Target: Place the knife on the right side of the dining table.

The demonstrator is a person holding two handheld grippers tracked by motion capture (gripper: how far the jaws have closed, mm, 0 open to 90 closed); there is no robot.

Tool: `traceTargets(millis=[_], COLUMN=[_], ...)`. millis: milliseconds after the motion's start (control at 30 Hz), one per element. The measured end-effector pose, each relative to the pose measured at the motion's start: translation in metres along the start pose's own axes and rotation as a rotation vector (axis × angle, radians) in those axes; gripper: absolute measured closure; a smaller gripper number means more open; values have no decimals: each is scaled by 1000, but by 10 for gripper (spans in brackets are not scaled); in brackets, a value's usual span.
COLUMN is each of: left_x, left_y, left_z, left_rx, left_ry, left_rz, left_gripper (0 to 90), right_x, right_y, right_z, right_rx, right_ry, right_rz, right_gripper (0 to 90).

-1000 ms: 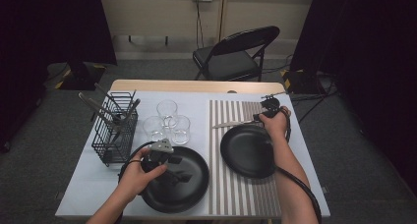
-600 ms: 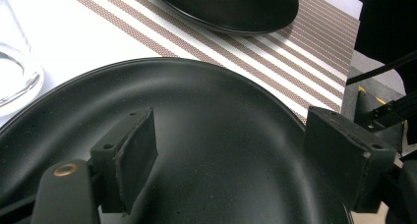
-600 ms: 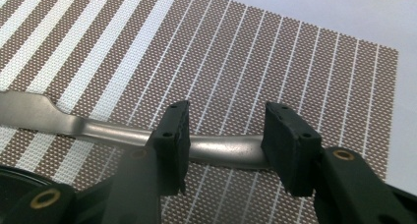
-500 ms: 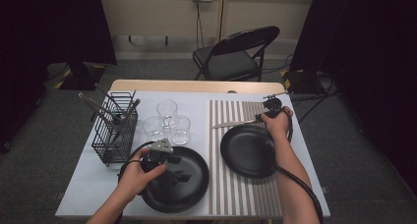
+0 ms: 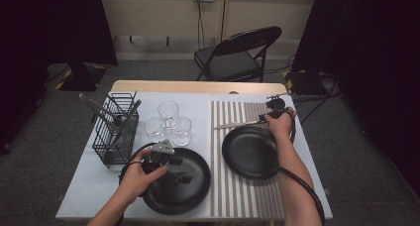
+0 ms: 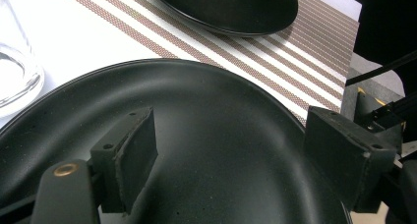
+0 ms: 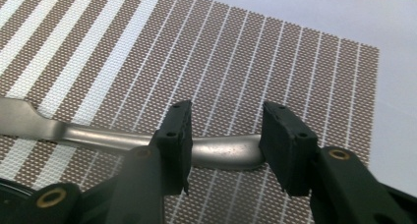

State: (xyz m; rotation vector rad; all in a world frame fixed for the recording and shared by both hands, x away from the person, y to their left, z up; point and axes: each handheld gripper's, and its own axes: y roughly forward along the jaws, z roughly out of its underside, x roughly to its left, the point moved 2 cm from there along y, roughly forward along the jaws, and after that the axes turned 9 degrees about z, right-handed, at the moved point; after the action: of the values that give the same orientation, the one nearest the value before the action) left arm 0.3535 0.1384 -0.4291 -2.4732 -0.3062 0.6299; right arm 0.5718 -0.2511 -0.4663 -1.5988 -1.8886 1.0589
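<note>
While the place setting is only partly laid, the left gripper (image 5: 179, 170) hangs low over the near black plate (image 5: 198, 196), which sits on the bare table (image 5: 89, 186) at the front edge, just left of the striped placemat (image 5: 237, 196). In the left gripper view its jaws stand wide apart above the plate's inner surface (image 6: 221, 101) with nothing between them, and I cannot tell whether they touch it. That plate does not look placed on a mat, so it probably has yet to be dealt with.

Farther back, a second black plate (image 5: 250, 151) already lies on the placemat, which reads as a finished step. Just beyond its far rim a table knife (image 5: 237, 124) lies flat across the mat's stripes, blade towards the middle of the table. The right gripper (image 5: 265, 118) is at the handle end. In the right gripper view its jaws have just been closing, and the curved end of the knife handle (image 7: 221, 153) lies between them. The pads do not visibly press on the metal, so I judge the grasp as begun but not made. Lifting the knife and setting it beside the plate remains.

Behind the near plate three clear glasses (image 5: 168, 124) stand clustered and untouched. To their left a black wire basket (image 5: 116, 137) holds more utensils. A folding chair (image 5: 237, 52) stands past the table.
</note>
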Motion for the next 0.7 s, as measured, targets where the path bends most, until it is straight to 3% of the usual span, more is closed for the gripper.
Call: traceTargets(millis=[700], left_x=[-1], left_y=[1], left_z=[1], left_rx=[9], left_ry=[4], left_rz=[-3], left_gripper=[203], right_x=[-6], right_y=[5], right_z=[-1], right_rx=[-13], right_ry=[-15], right_rz=[26], right_gripper=[594])
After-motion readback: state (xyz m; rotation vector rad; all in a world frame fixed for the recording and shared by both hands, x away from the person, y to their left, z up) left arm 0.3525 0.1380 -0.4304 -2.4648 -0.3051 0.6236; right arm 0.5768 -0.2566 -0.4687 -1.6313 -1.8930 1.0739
